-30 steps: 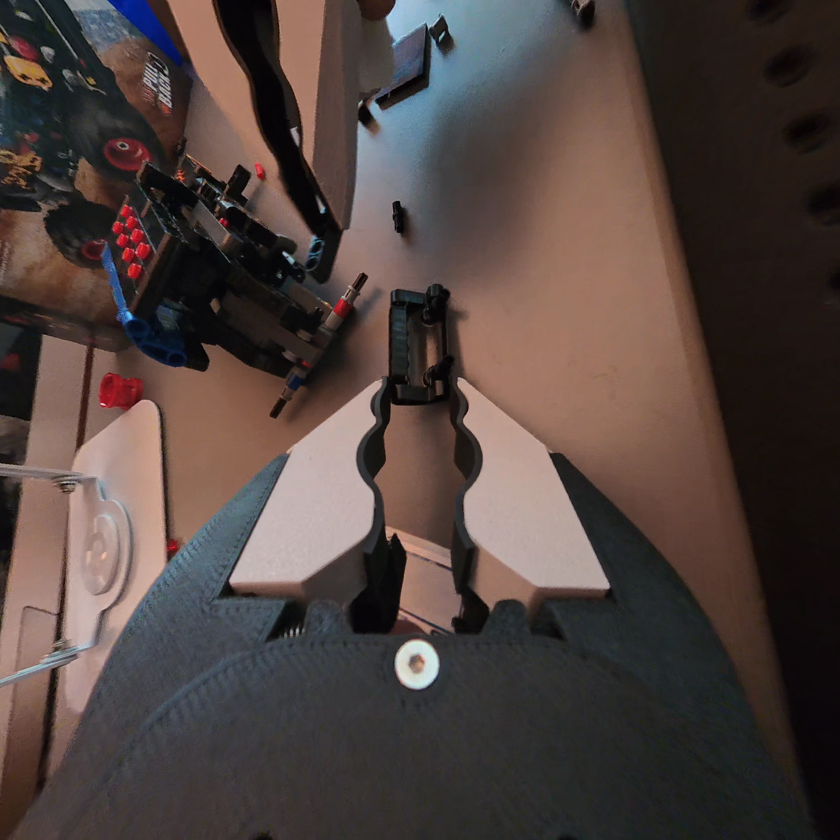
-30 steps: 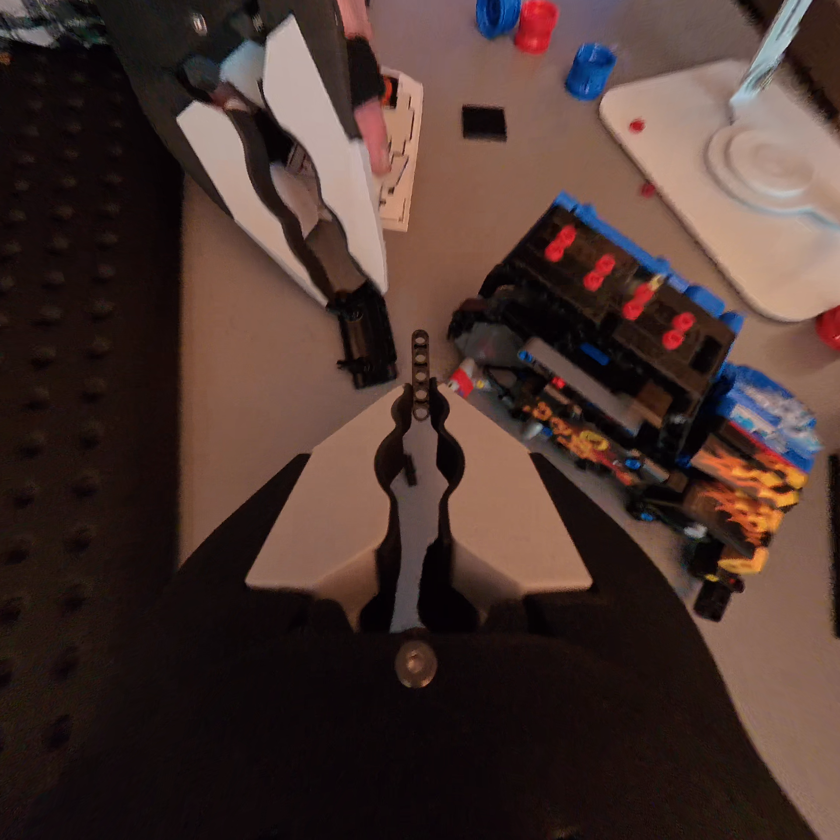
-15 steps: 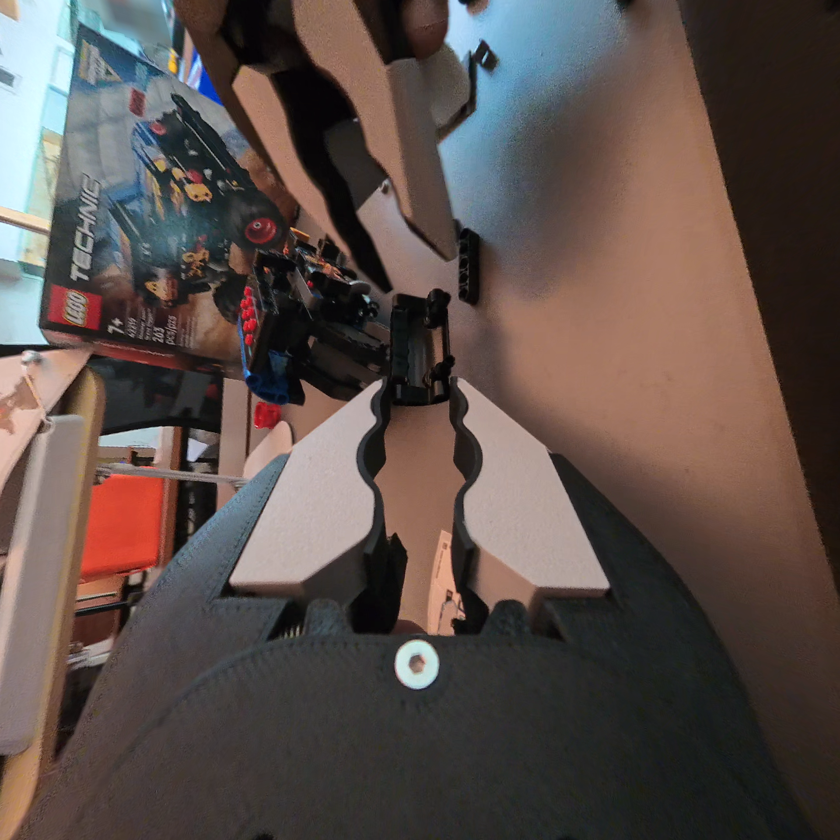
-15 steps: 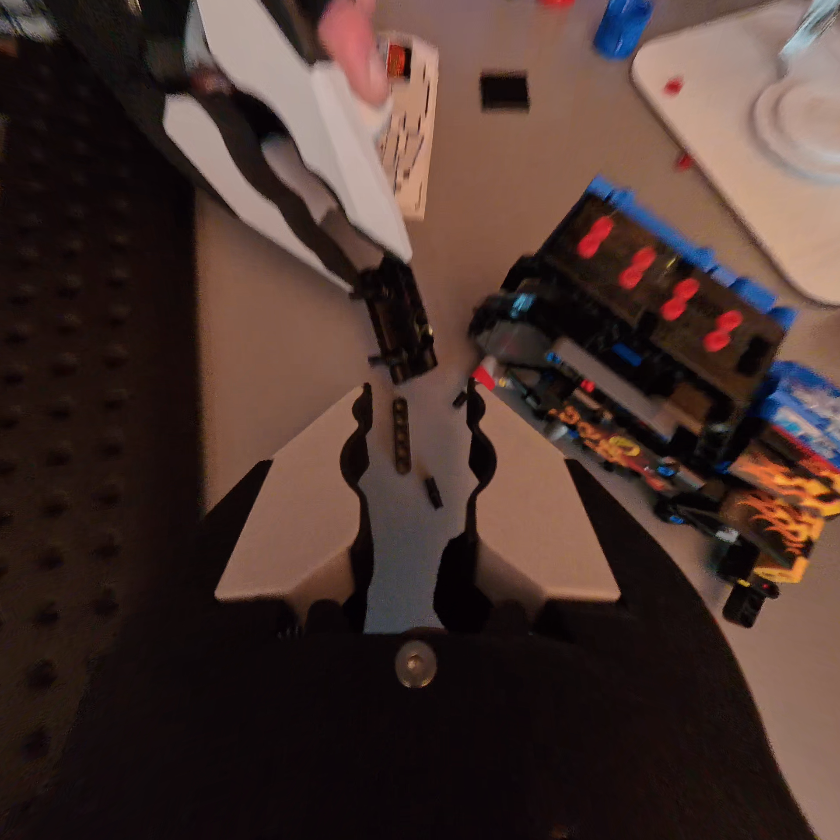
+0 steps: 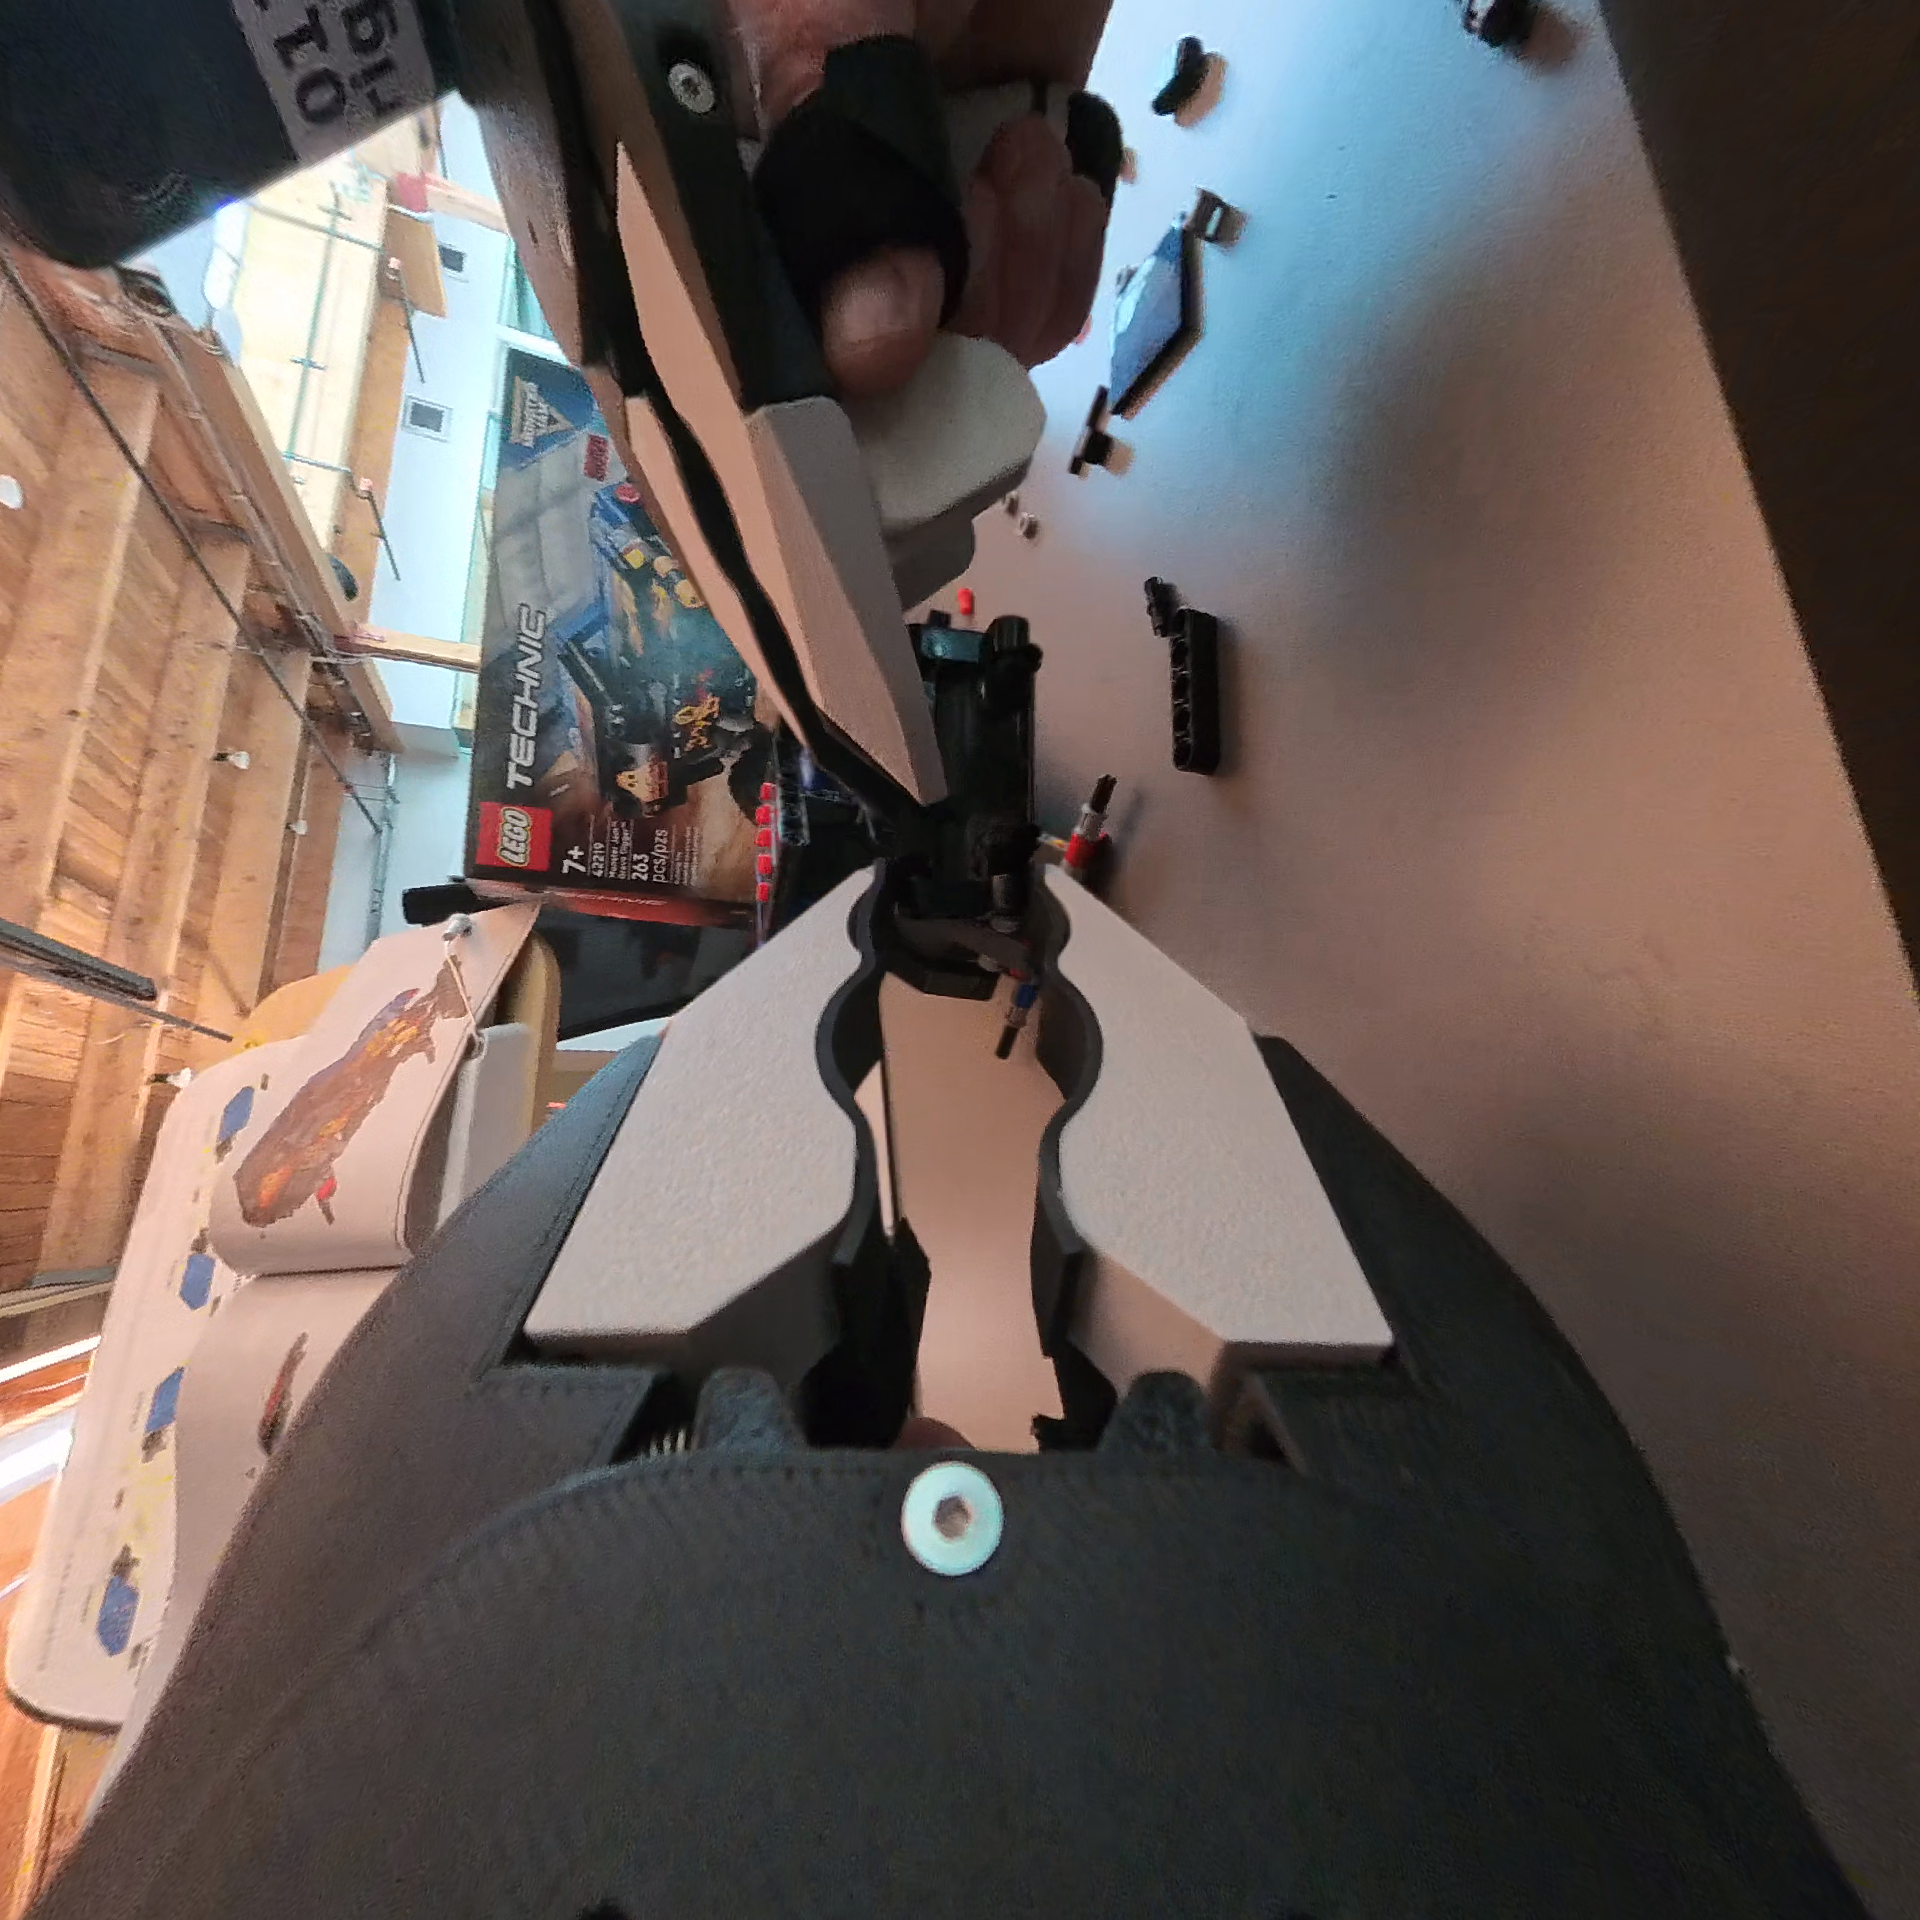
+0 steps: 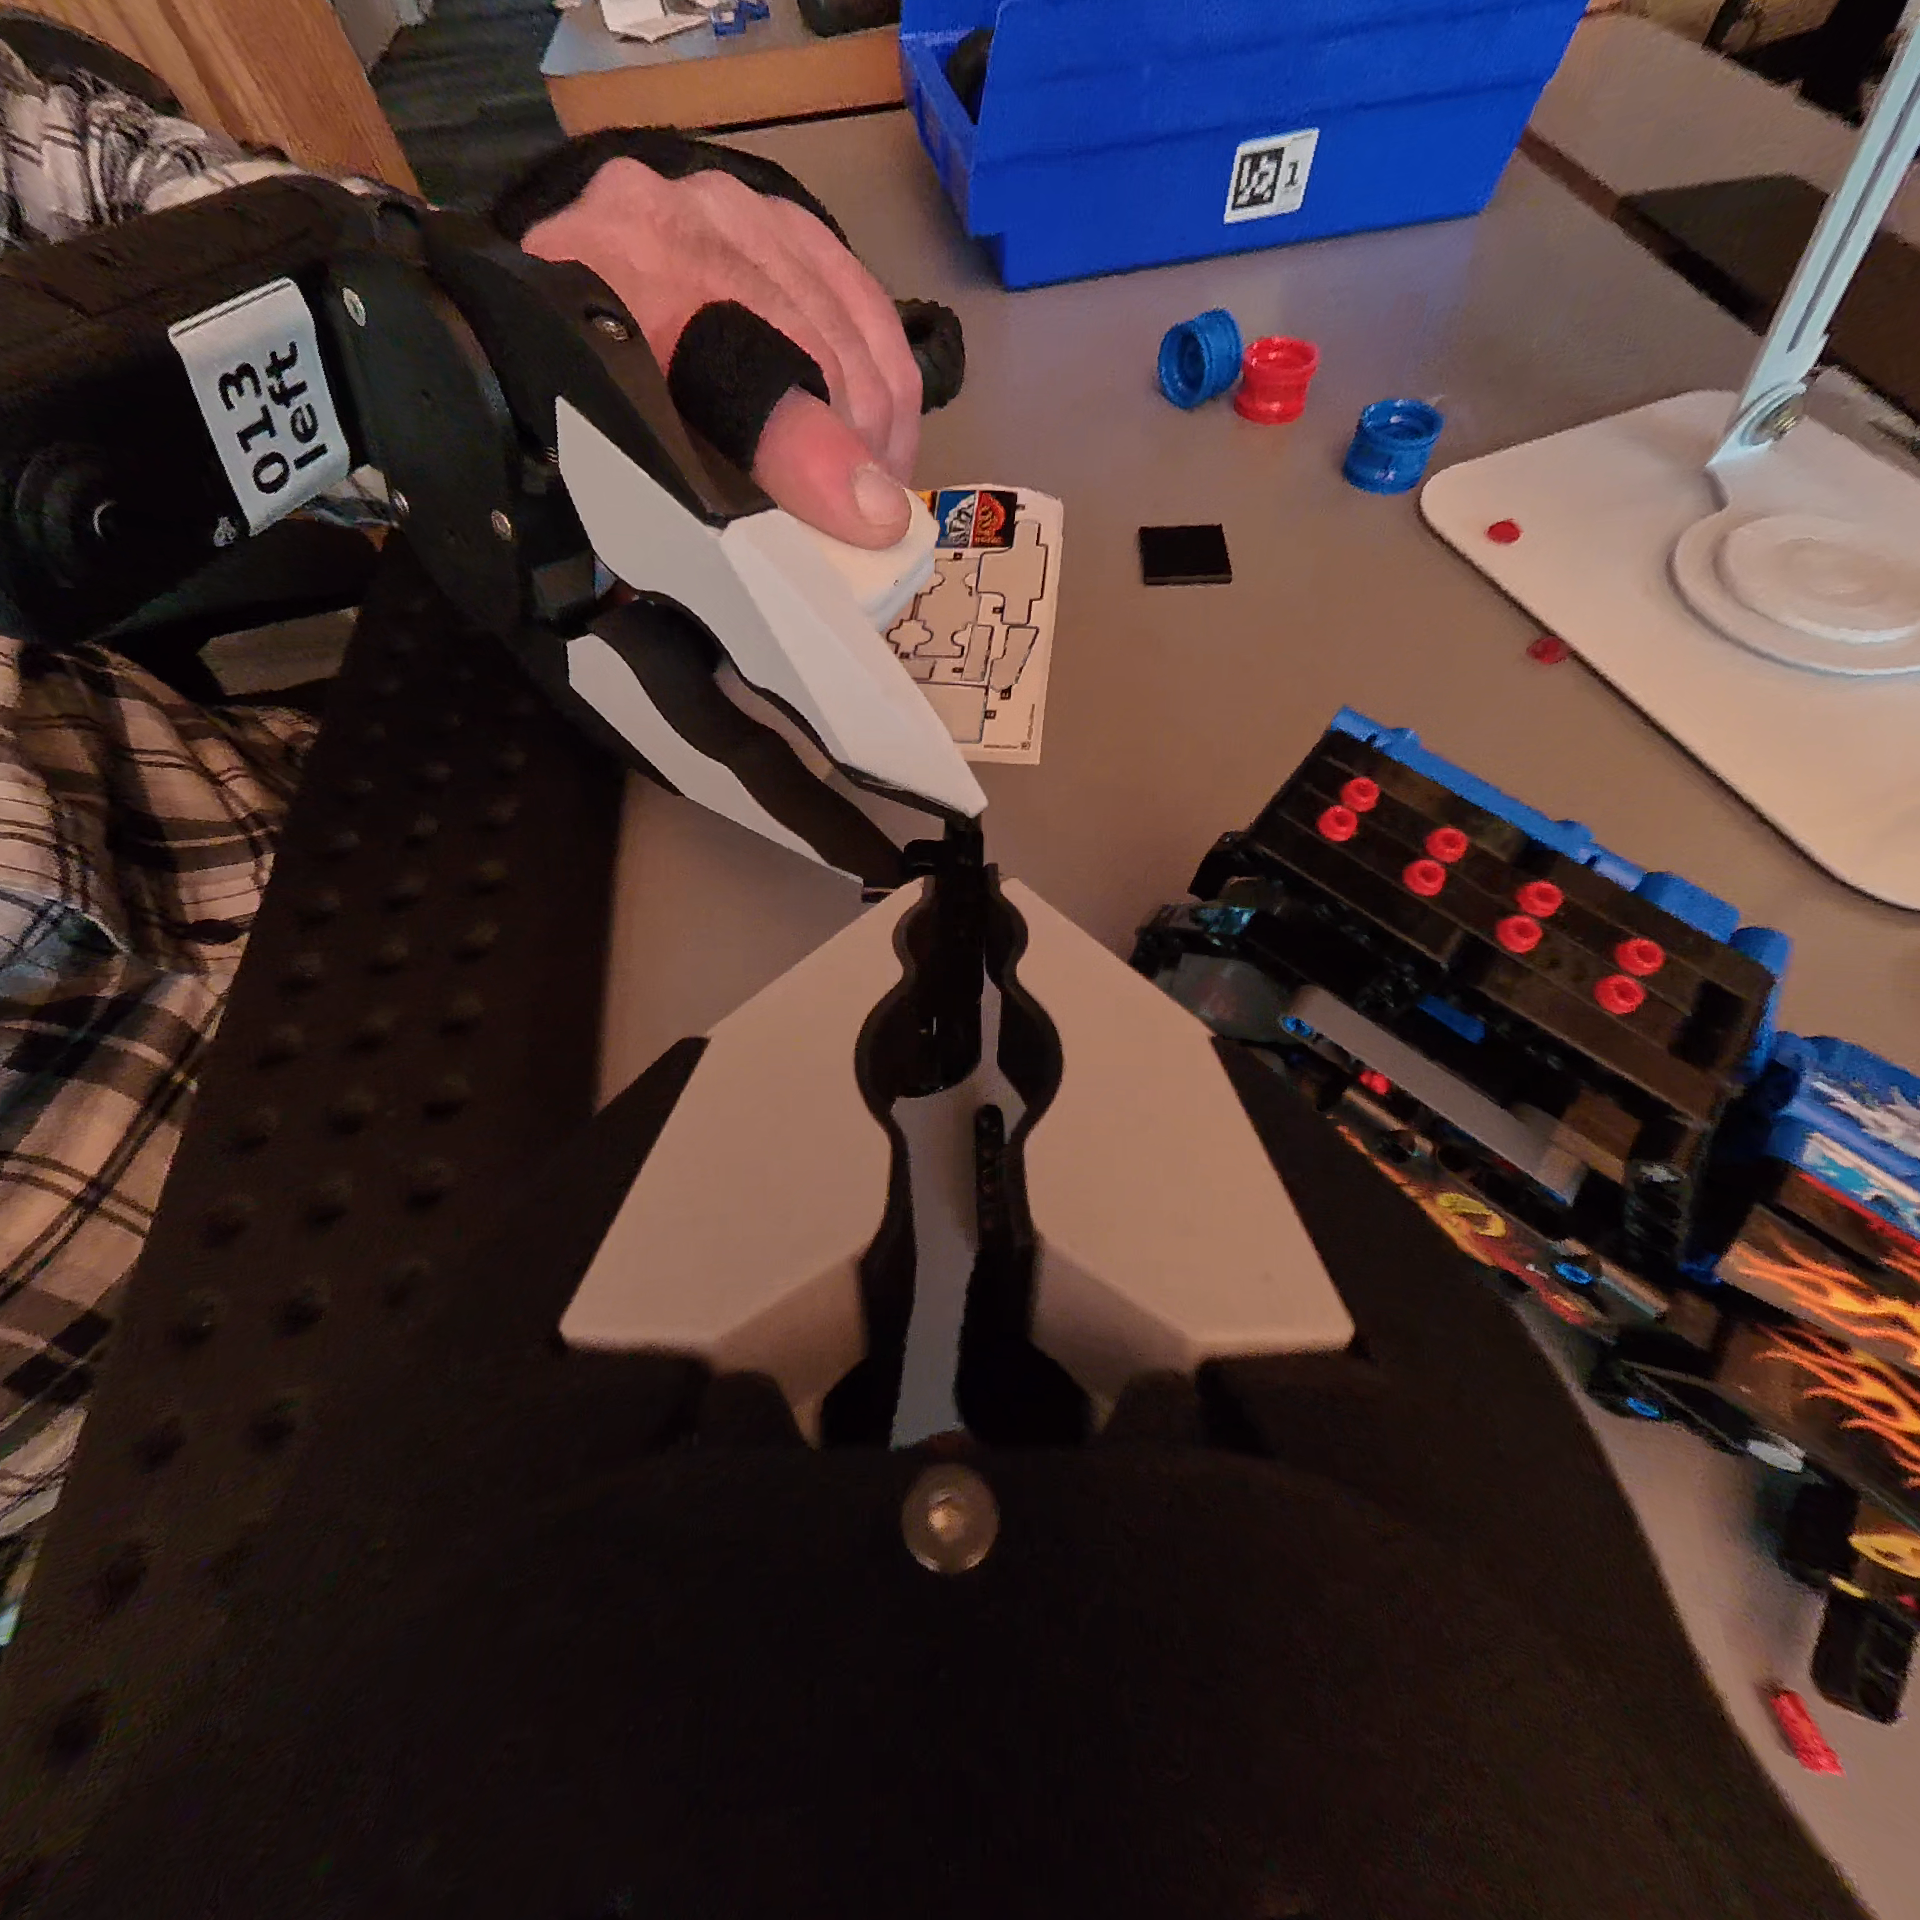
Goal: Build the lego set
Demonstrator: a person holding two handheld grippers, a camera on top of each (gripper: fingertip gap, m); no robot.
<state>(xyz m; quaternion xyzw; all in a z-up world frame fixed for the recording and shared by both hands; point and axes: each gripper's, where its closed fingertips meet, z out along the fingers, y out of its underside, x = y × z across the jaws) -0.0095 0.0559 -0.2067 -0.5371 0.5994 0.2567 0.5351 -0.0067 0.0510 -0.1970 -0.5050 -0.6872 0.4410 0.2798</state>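
Left wrist view: the left gripper (image 5: 956, 914) is closed partway on a small black frame piece (image 5: 982, 727), which sticks out past its tips above the pale surface (image 5: 1455, 935). The right gripper (image 5: 914, 790) comes in from the upper left with a person's hand (image 5: 935, 208) wrapped round it, and its tips meet the same black piece. A short black beam (image 5: 1195, 691) lies flat on the surface to the right, apart from both grippers, and a thin rod with a red band (image 5: 1086, 826) lies just beside the left gripper's tip. The toy's box (image 5: 592, 727) stands behind, and an open instruction booklet (image 5: 312, 1195) hangs at the left edge.

Right wrist view: the right gripper (image 6: 961, 904) is nearly shut, its tips pinching the black frame piece (image 6: 951, 935) from one end. The left gripper (image 6: 935, 821) holds the other end, a hand (image 6: 748, 312) on its grip. The short black beam (image 6: 992, 1164) lies on the surface (image 6: 1195, 727) below, seen through the gap between the right gripper's fingers (image 6: 1143, 1143). The half-built truck (image 6: 1507, 987), black with red studs, blue trim and flame stickers, rests on the surface to the right, near but not touching the grippers. Beyond are a sticker sheet (image 6: 997, 613), a black square tile (image 6: 1184, 553), two blue wheel hubs (image 6: 1200, 356) and a red one (image 6: 1276, 379), a blue bin (image 6: 1247, 104) and a white stand base (image 6: 1662, 623).
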